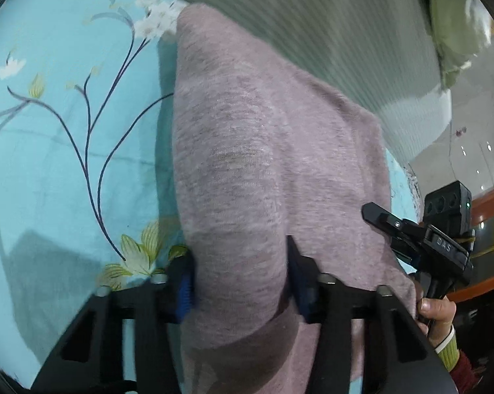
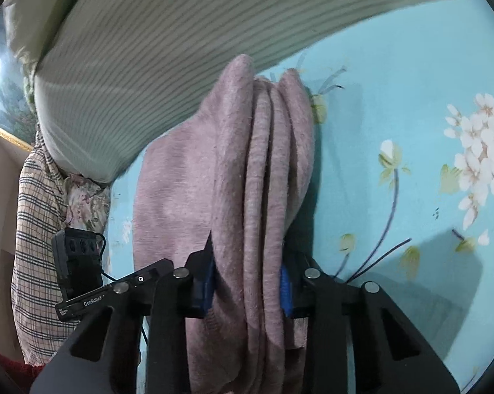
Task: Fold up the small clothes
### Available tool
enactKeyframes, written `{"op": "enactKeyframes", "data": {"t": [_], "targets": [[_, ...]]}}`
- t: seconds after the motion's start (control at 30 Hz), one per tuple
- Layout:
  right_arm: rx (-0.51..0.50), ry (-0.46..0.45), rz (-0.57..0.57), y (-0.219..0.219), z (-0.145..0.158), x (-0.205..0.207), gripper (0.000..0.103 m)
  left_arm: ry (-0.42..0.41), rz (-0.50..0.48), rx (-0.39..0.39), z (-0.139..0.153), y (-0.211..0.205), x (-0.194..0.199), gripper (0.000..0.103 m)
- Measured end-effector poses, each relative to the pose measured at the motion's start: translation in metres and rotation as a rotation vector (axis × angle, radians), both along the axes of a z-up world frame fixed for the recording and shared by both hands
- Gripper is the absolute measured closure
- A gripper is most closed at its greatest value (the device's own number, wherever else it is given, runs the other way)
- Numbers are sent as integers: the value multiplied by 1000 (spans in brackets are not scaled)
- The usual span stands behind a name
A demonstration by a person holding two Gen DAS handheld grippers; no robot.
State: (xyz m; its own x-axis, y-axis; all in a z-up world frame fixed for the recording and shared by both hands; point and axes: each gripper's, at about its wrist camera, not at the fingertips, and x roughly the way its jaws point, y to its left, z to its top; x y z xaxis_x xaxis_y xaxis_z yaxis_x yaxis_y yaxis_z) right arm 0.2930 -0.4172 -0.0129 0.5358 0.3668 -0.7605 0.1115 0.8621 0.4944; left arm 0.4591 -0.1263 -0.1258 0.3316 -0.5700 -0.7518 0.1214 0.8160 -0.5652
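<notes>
Between the near jaws: in both wrist views a mauve knit garment (image 1: 263,170) fills the gap between the blue pads.
Left gripper (image 1: 242,282): its pads press on a bunched fold of the garment from either side; the cloth bulges up and forward past the fingertips.
Right gripper (image 2: 247,282): clamped on several stacked layers of the same garment (image 2: 257,177), whose edges run as parallel ridges away from the jaws.
Garment's lie: gathered and lifted at both grips, the rest spreading onto the turquoise floral bedsheet (image 1: 50,138); its far end reaches the foot of a green striped pillow (image 1: 329,32).
Beside the left gripper: in the left wrist view the right gripper (image 1: 383,221) shows at the garment's right edge, held by a hand (image 1: 435,312) with a ribbed green cuff.
Beside the right gripper: the left gripper's body (image 2: 83,282) shows at lower left.
Farther off: a plaid cloth (image 2: 37,236) and a floral cushion (image 2: 86,203) lie past the sheet's left edge, under the striped pillow (image 2: 148,65).
</notes>
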Motion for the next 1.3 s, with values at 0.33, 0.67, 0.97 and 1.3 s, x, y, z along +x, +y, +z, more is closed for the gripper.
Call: {"op": "enactKeyframes", "data": {"t": [0.33,0.67,0.97,1.3], "targets": [[58,-12,146,86,5,-8,73,-57,84,-8,38,53,-50,67],[116,22,330,197,-21,-2,73,-93,229,74,75,165,-138,67],[27,101,356,230,-54,2,72,-62,312,120,58,212,-169,66],[-131,75,256,214,-33,-7,46,-16,353,241,47,217,-172,51]]}}
